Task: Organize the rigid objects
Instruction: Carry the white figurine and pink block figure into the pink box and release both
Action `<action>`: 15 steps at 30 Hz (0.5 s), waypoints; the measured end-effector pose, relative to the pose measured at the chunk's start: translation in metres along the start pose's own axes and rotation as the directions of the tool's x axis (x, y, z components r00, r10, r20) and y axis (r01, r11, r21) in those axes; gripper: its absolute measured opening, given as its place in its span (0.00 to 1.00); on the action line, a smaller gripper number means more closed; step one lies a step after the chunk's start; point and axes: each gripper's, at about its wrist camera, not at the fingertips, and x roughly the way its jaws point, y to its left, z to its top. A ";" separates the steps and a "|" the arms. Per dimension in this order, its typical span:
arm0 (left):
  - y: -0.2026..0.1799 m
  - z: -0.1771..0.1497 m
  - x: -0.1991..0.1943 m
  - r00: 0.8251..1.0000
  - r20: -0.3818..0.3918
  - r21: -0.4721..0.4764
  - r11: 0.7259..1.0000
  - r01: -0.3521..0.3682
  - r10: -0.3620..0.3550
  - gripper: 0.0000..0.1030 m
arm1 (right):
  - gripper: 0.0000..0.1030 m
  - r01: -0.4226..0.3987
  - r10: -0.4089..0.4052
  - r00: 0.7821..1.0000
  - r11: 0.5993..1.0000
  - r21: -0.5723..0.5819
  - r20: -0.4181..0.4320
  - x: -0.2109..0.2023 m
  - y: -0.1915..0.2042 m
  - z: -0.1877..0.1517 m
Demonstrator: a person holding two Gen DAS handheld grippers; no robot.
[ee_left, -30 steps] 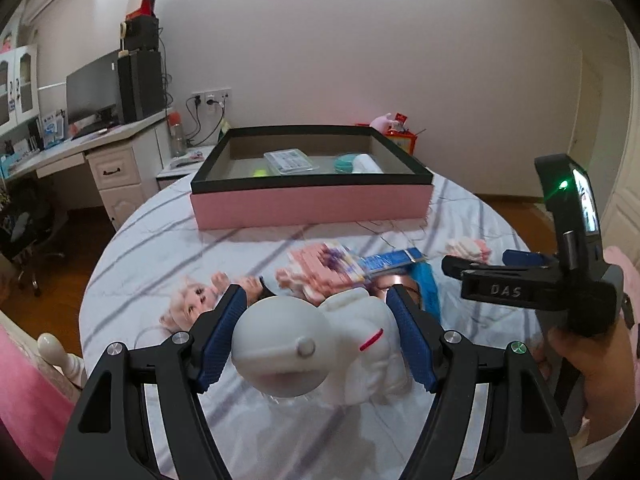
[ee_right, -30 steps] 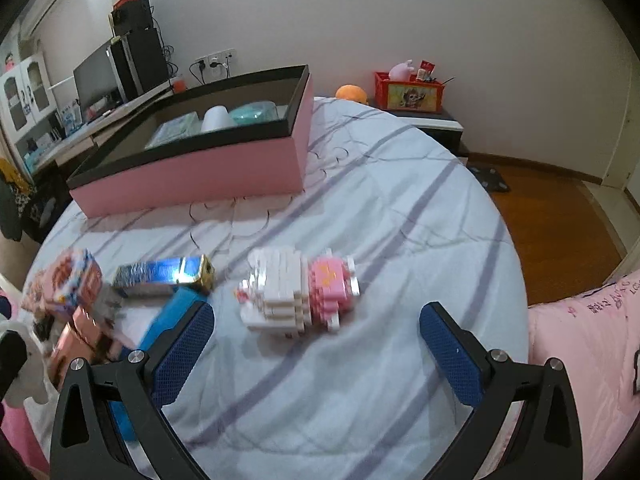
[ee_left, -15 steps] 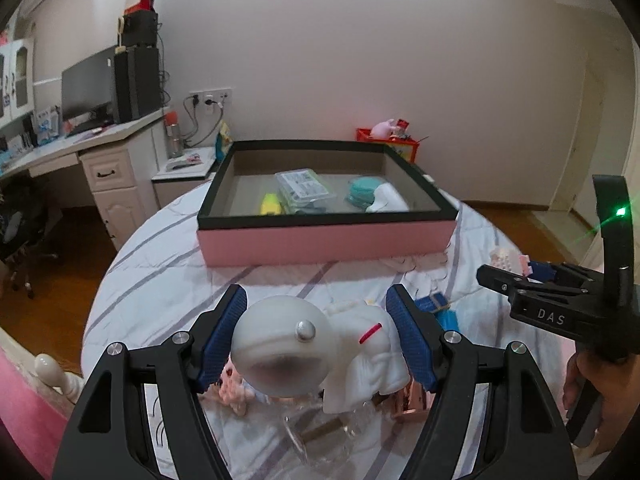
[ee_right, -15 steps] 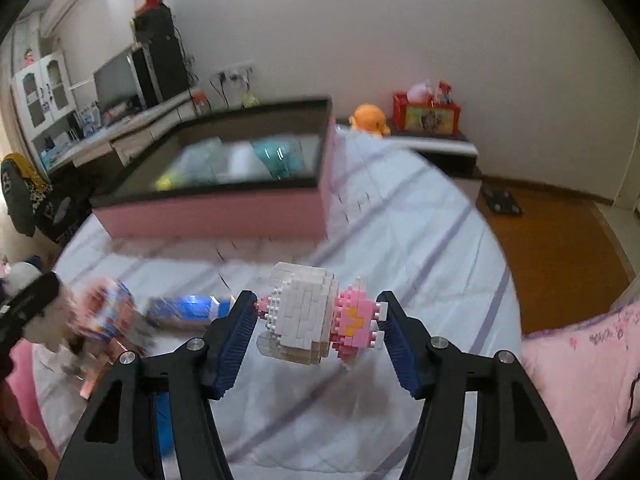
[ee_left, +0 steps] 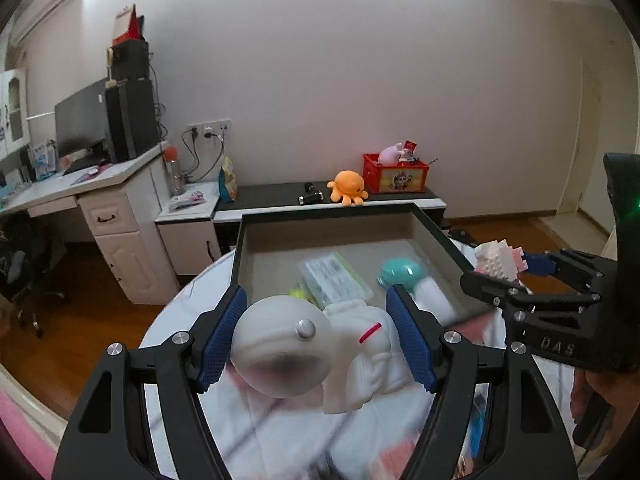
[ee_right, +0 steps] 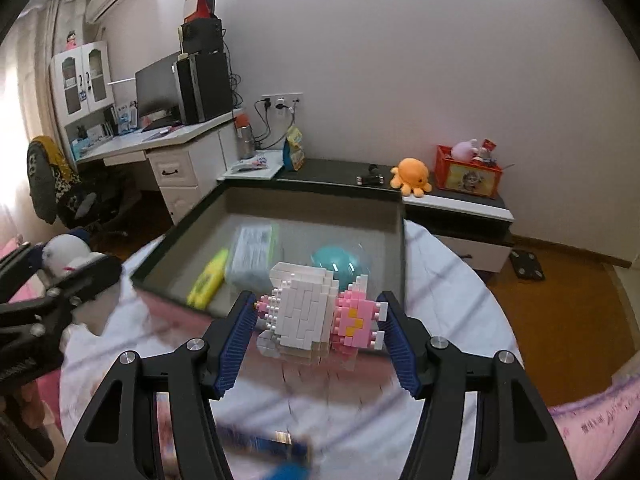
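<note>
My left gripper (ee_left: 316, 340) clenches the white astronaut figure (ee_left: 316, 350); my right gripper (ee_right: 318, 334) grips the brick toy (ee_right: 316, 316), box (ee_right: 401, 240) at twelve o'clock.

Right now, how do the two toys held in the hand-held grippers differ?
The smooth white astronaut figure is rounded and one piece; the white and pink brick-built toy is blocky and studded. The astronaut is in the left hand-held gripper, the brick toy in the right hand-held gripper. Both are clamped near the pink-sided box.

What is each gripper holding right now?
Left gripper: closed on the white astronaut figure.
Right gripper: closed on the pink-and-white brick toy.
</note>
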 end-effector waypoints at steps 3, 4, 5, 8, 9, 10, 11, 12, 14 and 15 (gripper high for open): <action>0.011 0.019 0.044 0.998 -0.063 -0.003 1.000 -0.012 0.011 0.71 | 0.61 -0.008 0.008 0.999 1.000 -0.004 -0.031 0.027 -0.001 0.017; 0.015 0.024 0.060 0.996 -0.092 -0.005 1.000 -0.015 0.014 0.71 | 0.61 -0.013 0.013 0.999 1.000 -0.007 -0.048 0.037 -0.001 0.023; 0.018 0.026 0.072 0.994 -0.113 -0.014 1.000 -0.011 0.009 0.71 | 0.61 -0.009 0.009 0.998 1.000 -0.010 -0.064 0.049 -0.001 0.027; 0.028 0.032 0.111 0.983 -0.184 -0.031 0.999 -0.011 0.005 0.71 | 0.61 -0.013 0.011 0.992 1.000 -0.016 -0.124 0.082 -0.003 0.038; 0.030 0.033 0.121 0.980 -0.200 -0.027 0.999 -0.024 0.018 0.71 | 0.61 -0.016 0.013 0.990 1.000 -0.018 -0.142 0.093 -0.003 0.041; 0.032 0.033 0.130 0.976 -0.215 -0.019 0.999 -0.034 0.029 0.71 | 0.61 -0.017 0.014 0.985 1.000 -0.019 -0.170 0.102 -0.004 0.042; 0.034 0.032 0.140 0.971 -0.238 -0.020 0.999 -0.035 0.029 0.71 | 0.61 -0.011 0.007 0.982 1.000 -0.019 -0.189 0.112 -0.005 0.042; 0.035 0.031 0.147 0.967 -0.252 -0.021 0.999 -0.040 0.033 0.71 | 0.61 -0.008 0.003 0.980 1.000 -0.025 -0.198 0.121 -0.006 0.043; 0.037 0.027 0.157 0.961 -0.274 -0.012 0.999 -0.049 0.043 0.72 | 0.61 -0.017 0.013 0.973 1.000 -0.018 -0.230 0.136 -0.007 0.044; 0.038 0.026 0.160 0.959 -0.280 -0.014 0.999 -0.050 0.044 0.72 | 0.61 -0.016 0.011 0.971 1.000 -0.020 -0.237 0.141 -0.007 0.043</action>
